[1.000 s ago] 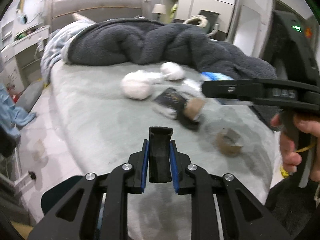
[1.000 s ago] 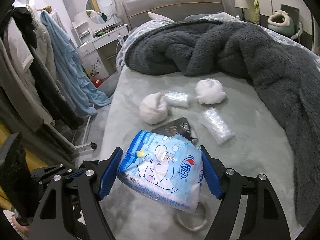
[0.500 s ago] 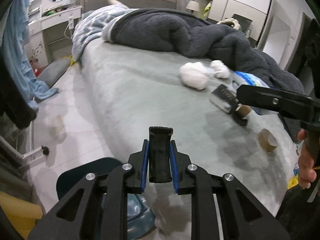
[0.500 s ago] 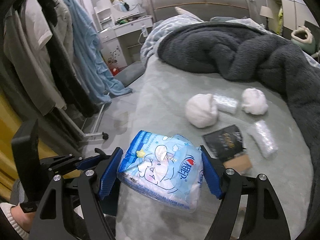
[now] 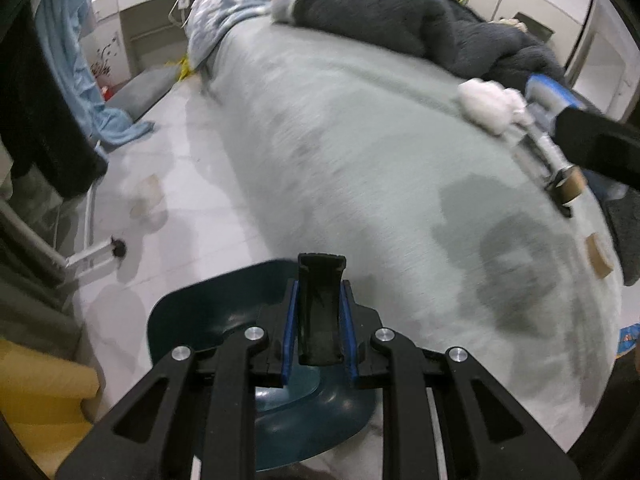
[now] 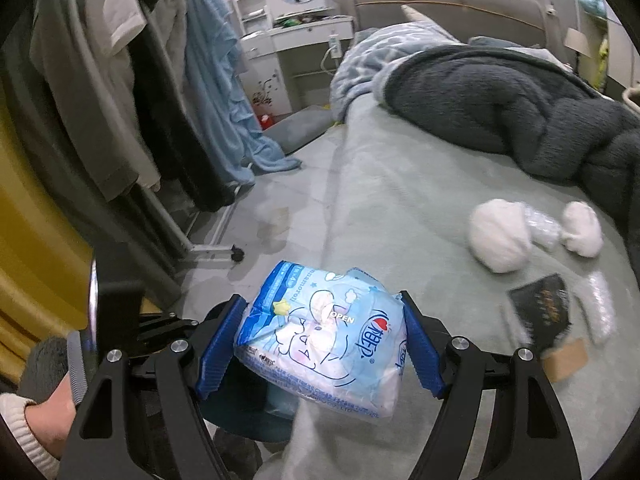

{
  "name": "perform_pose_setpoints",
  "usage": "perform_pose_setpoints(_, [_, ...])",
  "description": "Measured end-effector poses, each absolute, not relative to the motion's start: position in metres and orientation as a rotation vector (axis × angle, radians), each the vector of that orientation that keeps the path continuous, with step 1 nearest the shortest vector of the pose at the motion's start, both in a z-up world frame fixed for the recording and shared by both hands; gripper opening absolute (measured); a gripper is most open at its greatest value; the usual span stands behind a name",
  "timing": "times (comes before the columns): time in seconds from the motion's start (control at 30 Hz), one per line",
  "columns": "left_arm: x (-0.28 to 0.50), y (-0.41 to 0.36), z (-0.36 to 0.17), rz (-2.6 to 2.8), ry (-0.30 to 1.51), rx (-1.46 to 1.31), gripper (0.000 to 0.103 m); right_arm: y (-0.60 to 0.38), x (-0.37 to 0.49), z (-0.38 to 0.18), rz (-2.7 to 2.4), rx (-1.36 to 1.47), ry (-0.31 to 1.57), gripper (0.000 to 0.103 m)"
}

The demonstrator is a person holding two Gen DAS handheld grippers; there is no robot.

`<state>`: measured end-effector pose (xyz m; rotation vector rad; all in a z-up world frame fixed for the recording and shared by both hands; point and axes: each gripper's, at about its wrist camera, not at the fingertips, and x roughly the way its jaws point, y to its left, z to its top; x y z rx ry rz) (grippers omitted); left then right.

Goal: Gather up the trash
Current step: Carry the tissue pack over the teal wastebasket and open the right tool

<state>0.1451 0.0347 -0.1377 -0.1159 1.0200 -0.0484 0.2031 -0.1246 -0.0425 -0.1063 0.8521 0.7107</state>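
Observation:
My right gripper (image 6: pixel 320 336) is shut on a light blue wet-wipe pack (image 6: pixel 316 360), held over the bed's left edge above a dark teal bin (image 6: pixel 248 412). In the left wrist view my left gripper (image 5: pixel 320 312) is shut on a black upright strip (image 5: pixel 322 300), directly over the same bin (image 5: pixel 208 316); I cannot tell whether the strip belongs to the bin. On the bed lie white tissue balls (image 6: pixel 500 240), clear wrappers (image 6: pixel 600 308), a black packet (image 6: pixel 540 310) and a cardboard tube (image 6: pixel 564 360). The right gripper's finger (image 5: pixel 592 148) shows at the right of the left view.
A dark grey blanket (image 6: pixel 500 108) covers the bed's far side. A clothes rack (image 6: pixel 120 100) with hanging clothes and a blue towel (image 6: pixel 224 80) stands left of the bed. A strip of pale floor (image 5: pixel 160 200) runs between them. A second cardboard ring (image 5: pixel 598 256) lies near the bed's foot.
Both grippers have swung left from over the bed toward its edge and the floor. The teal bin has come into view under them. Both grips are unchanged.

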Motion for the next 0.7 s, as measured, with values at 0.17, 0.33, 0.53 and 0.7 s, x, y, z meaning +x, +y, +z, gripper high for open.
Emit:
perform_pose_setpoints(0.17, [0.142,0.056,-0.154,-0.004,1.092,-0.139,0.022,-0.092,0.195,-0.051,0.756,-0.159,0.868,0.077])
perform_pose_setpoints(0.33, [0.137,0.078,-0.172,0.033,1.159,-0.181,0.022,-0.067,0.190,-0.059,0.795,-0.193,0.883,0.077])
perform_pose_setpoints(0.53, [0.131,0.099,-0.192,0.066,1.259,-0.258,0.022,-0.050,0.191,-0.073,0.817,-0.199,0.924,0.077])
perform_pose_setpoints(0.7, [0.124,0.107,-0.205,0.050,1.348,-0.306,0.022,-0.035,0.194,-0.090,0.824,-0.214,0.967,0.077])
